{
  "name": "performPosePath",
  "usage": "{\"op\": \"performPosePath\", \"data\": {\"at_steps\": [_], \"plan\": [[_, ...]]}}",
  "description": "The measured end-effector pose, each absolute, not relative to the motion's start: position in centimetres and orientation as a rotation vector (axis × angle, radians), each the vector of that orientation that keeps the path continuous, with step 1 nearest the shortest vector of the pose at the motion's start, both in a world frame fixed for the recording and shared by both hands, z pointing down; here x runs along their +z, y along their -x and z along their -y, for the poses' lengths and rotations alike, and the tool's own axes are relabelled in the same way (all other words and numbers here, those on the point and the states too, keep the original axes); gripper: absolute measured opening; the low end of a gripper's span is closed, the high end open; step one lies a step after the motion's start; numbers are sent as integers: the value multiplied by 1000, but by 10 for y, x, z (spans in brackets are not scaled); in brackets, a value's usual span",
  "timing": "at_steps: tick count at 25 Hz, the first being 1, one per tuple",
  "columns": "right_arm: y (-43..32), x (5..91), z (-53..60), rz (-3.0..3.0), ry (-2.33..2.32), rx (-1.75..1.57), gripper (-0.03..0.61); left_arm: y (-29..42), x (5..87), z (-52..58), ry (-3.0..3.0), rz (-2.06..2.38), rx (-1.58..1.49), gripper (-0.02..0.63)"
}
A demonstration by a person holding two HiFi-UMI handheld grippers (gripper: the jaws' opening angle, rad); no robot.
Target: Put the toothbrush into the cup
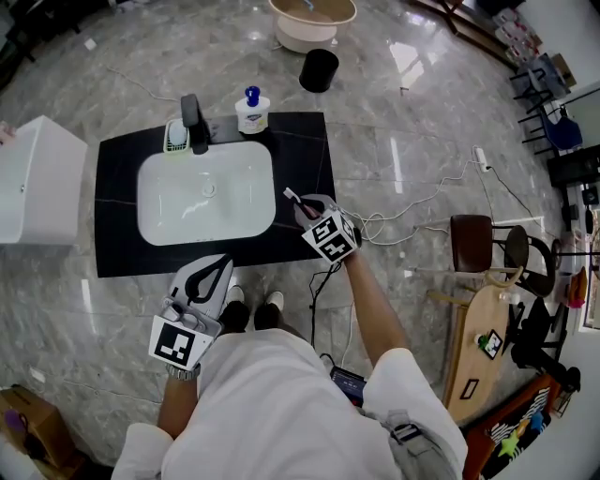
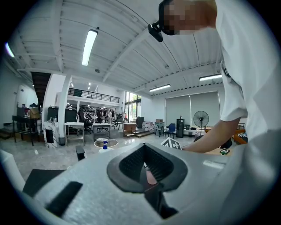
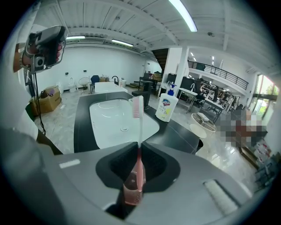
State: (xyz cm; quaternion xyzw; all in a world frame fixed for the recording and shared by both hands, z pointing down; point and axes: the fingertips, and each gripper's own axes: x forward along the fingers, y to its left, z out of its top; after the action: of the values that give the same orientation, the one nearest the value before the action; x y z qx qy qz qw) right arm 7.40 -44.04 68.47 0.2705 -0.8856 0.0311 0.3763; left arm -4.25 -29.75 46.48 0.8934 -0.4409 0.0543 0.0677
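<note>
My right gripper is shut on a toothbrush over the right side of the black counter, next to the white sink. In the right gripper view the toothbrush stands upright between the jaws, pink handle low, bristle head up. My left gripper hangs at the counter's front edge, shut on nothing. Through its jaw gap a small pink thing shows; whether that is the cup I cannot tell. No cup shows plainly in the other views.
A black faucet, a soap dish and a white pump bottle line the counter's back edge. A black bin and a round tub stand on the floor beyond. Cables and a chair lie to the right.
</note>
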Motion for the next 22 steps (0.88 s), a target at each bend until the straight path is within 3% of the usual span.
{"op": "performPosePath", "data": {"at_steps": [13, 16, 22], "plan": [[-97, 659, 427, 2320, -807, 148, 53, 40, 461, 296, -2703, 1323, 148, 0], [-105, 630, 410, 2409, -932, 225, 12, 41, 461, 295, -2700, 1322, 145, 0], [-113, 562, 357, 2661, -1161, 547, 12, 35, 464, 294, -2703, 1285, 129, 0]]}}
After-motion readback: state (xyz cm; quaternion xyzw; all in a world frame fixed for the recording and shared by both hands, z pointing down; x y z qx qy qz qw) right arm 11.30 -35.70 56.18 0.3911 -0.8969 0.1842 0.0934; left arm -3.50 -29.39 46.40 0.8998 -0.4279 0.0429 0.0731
